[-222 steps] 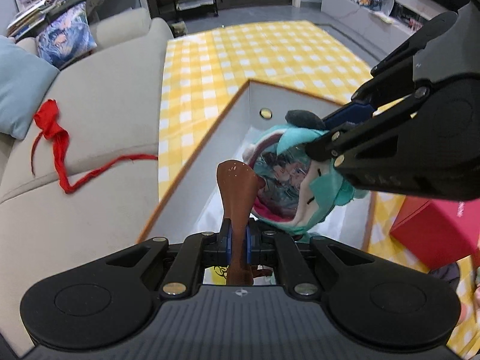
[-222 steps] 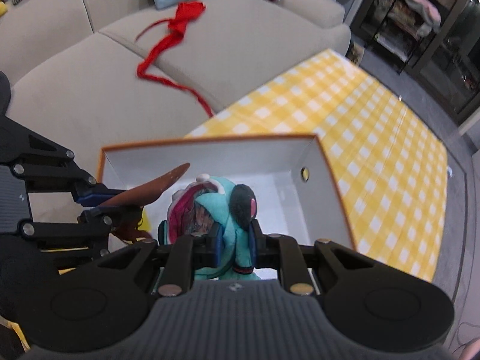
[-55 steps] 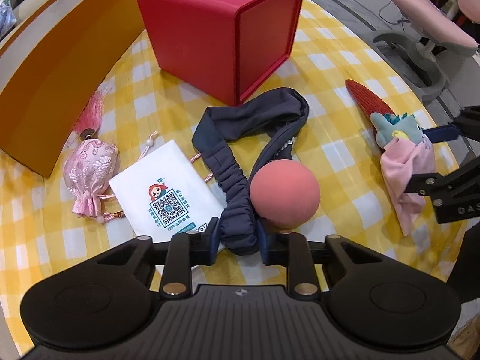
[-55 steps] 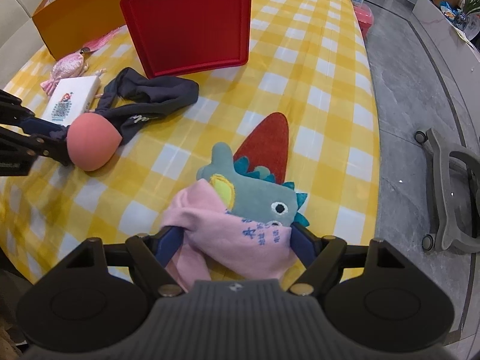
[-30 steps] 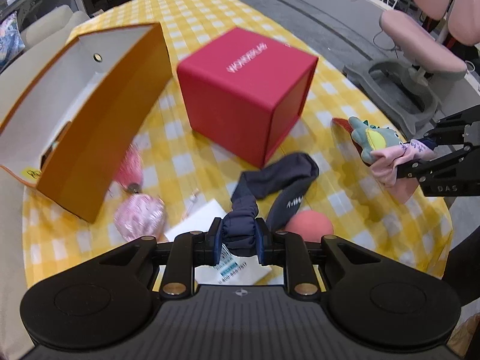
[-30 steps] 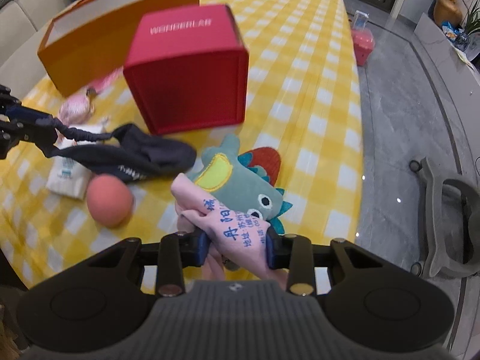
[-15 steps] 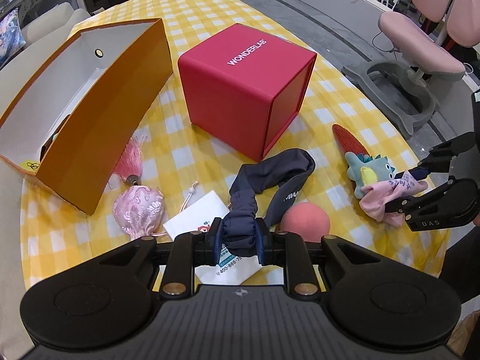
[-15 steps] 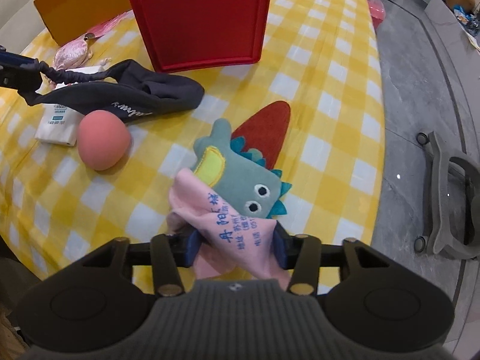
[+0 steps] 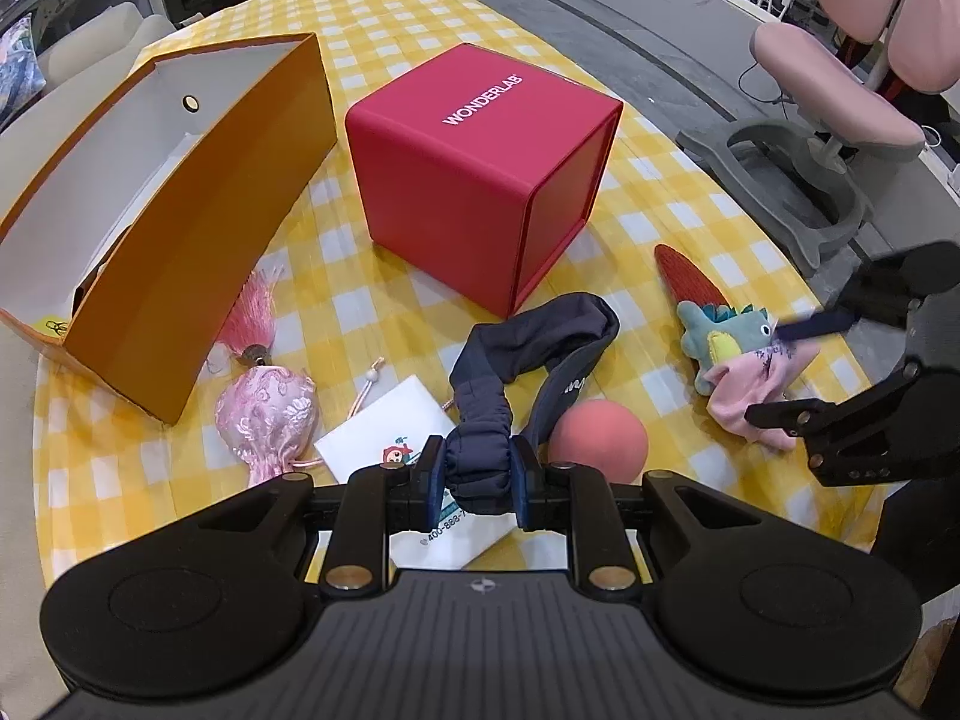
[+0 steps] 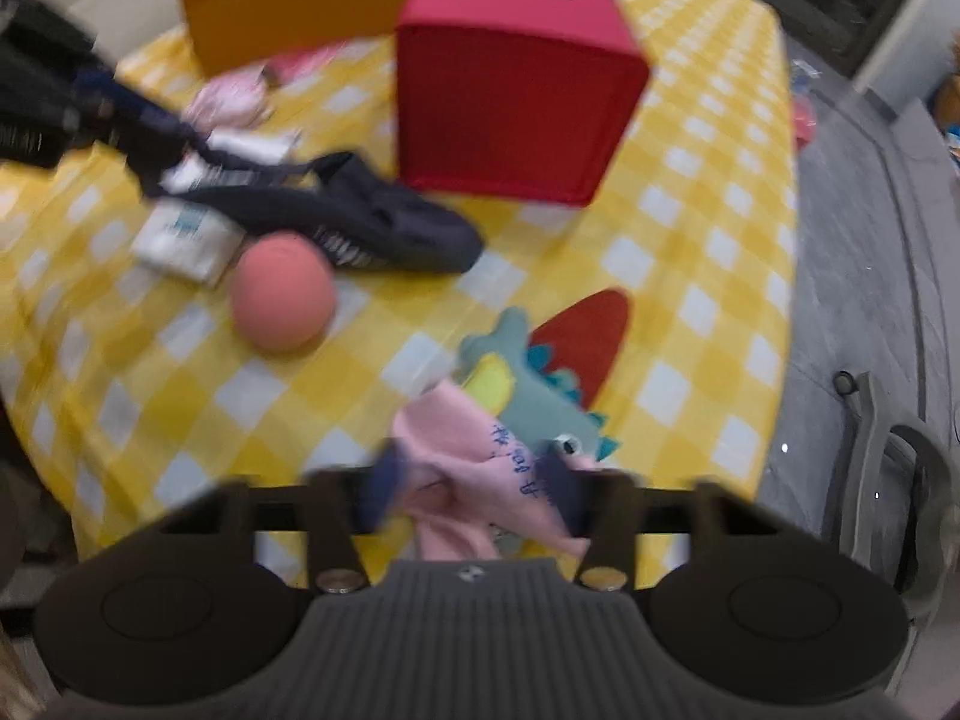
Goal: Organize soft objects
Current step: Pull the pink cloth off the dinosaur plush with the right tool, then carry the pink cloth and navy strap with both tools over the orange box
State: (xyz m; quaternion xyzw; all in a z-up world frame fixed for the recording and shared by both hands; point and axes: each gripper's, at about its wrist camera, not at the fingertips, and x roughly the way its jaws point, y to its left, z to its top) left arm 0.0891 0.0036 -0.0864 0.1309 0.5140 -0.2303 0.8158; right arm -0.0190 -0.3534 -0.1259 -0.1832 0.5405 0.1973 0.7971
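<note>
Navy elastic fabric fills your left gripper (image 9: 478, 480): its pads are clamped on the gathered end of the dark headband (image 9: 534, 354), whose loop trails forward onto the cloth. Just right of those fingers sits the coral ball (image 9: 599, 443), and beneath them the white card pouch (image 9: 390, 438), with the pink satin sachet (image 9: 267, 414) to the left. Your right gripper (image 10: 474, 489) is closing, its jaws around the pink cloth of the dinosaur plush (image 10: 528, 414), which lies on the table with a red felt piece (image 10: 585, 330) behind it; that view is blurred. Farther ahead stands the red cube box (image 9: 480, 168), then the open orange box (image 9: 162, 180) to its left. Yellow-and-white checked tablecloth (image 9: 372, 18) covers the table; beyond its right edge a pink chair (image 9: 840, 90) stands on grey floor.
</note>
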